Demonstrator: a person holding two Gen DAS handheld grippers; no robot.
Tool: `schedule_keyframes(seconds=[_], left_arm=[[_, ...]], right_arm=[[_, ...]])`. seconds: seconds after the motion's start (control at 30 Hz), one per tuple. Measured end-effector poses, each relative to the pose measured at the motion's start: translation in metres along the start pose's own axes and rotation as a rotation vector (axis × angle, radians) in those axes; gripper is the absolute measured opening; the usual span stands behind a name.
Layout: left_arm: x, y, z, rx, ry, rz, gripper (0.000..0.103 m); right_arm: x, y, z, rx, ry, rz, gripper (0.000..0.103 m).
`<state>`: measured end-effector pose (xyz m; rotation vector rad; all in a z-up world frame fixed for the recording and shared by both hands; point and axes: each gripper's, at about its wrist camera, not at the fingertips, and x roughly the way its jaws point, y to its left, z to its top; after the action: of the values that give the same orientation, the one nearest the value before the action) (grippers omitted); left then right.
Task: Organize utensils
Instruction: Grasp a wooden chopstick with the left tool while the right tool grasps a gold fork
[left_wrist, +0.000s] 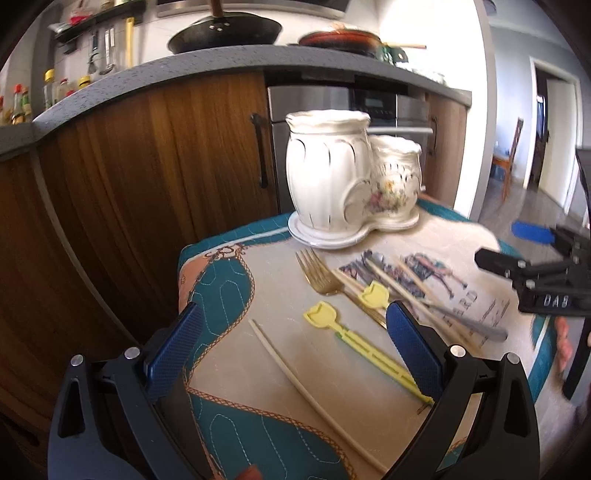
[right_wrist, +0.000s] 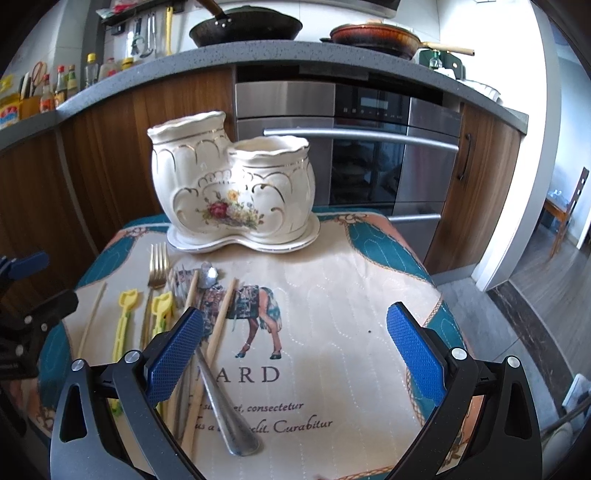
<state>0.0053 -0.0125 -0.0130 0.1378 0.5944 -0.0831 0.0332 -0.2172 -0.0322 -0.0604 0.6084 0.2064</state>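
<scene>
Left wrist view shows my left gripper (left_wrist: 293, 349) spread wide and holding nothing, hovering over a pale single chopstick (left_wrist: 295, 380) and a yellow plastic shovel-shaped pick (left_wrist: 354, 339) on the quilted teal-and-cream horse-print cloth (left_wrist: 229, 369). Farther off, a gold metal fork (left_wrist: 319, 271) lies near the white ceramic double-pot utensil holder with a flower motif (left_wrist: 332, 177), which stands at the far edge. My right gripper (right_wrist: 295, 350) is also wide and empty, its left finger above a steel spoon (right_wrist: 229, 406) and wooden chopsticks (right_wrist: 221, 325).
</scene>
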Motion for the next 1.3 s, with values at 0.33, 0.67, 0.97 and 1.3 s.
schedule_keyframes(seconds=[0.33, 0.67, 0.97, 1.3], left_arm=[[0.016, 0.011, -0.012, 0.015, 0.129, 0.05, 0.091], [0.027, 0.017, -0.015, -0.015, 0.207, -0.01, 0.059], [0.037, 0.019, -0.019, -0.026, 0.277, -0.065, 0.041], [0.05, 0.022, -0.016, -0.039, 0.313, -0.093, 0.018]], right_arm=[[0.017, 0.004, 0.016, -0.072, 0.054, 0.058, 0.099], [0.04, 0.018, 0.023, -0.107, 0.201, 0.2, 0.066], [0.059, 0.04, 0.022, -0.165, 0.286, 0.22, 0.033], [0.088, 0.048, 0.025, -0.165, 0.364, 0.265, 0.012]])
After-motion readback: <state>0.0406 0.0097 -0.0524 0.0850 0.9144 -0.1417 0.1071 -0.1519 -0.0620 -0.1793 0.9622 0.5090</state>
